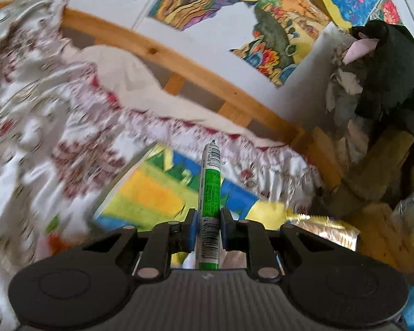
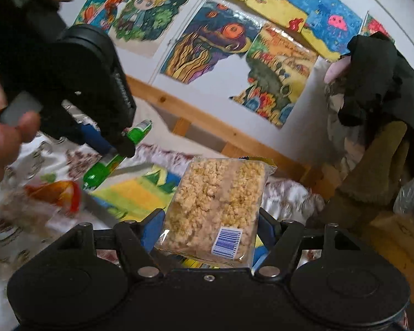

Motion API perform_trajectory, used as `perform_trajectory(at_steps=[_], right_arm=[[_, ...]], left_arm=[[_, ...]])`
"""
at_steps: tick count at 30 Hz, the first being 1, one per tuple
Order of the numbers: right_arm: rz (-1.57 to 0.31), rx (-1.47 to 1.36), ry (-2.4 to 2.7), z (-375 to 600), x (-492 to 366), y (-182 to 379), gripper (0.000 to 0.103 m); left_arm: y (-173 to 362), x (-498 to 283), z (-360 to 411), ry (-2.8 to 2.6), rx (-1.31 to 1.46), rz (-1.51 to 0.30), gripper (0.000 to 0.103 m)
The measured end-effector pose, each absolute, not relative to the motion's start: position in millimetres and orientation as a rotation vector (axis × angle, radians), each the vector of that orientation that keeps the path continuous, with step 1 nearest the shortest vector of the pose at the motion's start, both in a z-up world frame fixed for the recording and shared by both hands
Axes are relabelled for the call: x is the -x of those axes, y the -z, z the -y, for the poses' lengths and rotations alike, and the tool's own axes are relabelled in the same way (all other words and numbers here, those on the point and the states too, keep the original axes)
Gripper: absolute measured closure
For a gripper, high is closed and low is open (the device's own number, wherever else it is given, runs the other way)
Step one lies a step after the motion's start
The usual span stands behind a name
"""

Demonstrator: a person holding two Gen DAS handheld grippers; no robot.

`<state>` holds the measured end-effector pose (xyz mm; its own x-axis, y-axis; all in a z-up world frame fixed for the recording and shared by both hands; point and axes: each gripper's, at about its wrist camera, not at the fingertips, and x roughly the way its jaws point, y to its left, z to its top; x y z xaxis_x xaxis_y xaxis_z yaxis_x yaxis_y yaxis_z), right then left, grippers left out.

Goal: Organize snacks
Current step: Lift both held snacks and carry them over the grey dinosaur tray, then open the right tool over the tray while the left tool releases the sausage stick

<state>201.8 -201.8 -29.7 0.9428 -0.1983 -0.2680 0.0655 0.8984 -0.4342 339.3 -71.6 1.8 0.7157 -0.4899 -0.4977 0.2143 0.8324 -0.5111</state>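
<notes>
My left gripper (image 1: 208,220) is shut on a thin green and white snack stick (image 1: 210,193) that points away from me, held above a colourful painted sheet (image 1: 149,193). In the right wrist view the left gripper (image 2: 118,140) is at the upper left, still holding the green stick (image 2: 107,162). My right gripper (image 2: 207,229) is shut on a clear pack of puffed rice cake (image 2: 215,207) with a barcode label, held above the bed.
A flowered bedspread (image 1: 41,127) covers the bed in front of a wooden rail (image 1: 179,60). Painted pictures (image 2: 212,41) hang on the wall. Dark clothes (image 2: 378,77) are piled at the right. A shiny snack wrapper (image 1: 323,231) lies at lower right. A blurred orange packet (image 2: 58,193) lies at the left.
</notes>
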Motion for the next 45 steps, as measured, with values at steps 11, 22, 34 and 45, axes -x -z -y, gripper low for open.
perform_trajectory(at_steps=[11, 22, 34, 45], right_arm=[[-0.362, 0.280, 0.221, 271, -269, 59, 0.031], [-0.547, 0.163, 0.253, 286, -281, 81, 0.031], [-0.632, 0.130, 0.217, 293, -305, 90, 0.031], [-0.644, 0.092, 0.204, 299, -311, 90, 0.029]], left_arm=[[28, -406, 127, 0.390, 0.341, -0.710, 0.085], [70, -417, 149, 0.353, 0.308, -0.789, 0.085], [82, -419, 160, 0.315, 0.253, -0.830, 0.085], [81, -419, 162, 0.276, 0.184, -0.850, 0.073]])
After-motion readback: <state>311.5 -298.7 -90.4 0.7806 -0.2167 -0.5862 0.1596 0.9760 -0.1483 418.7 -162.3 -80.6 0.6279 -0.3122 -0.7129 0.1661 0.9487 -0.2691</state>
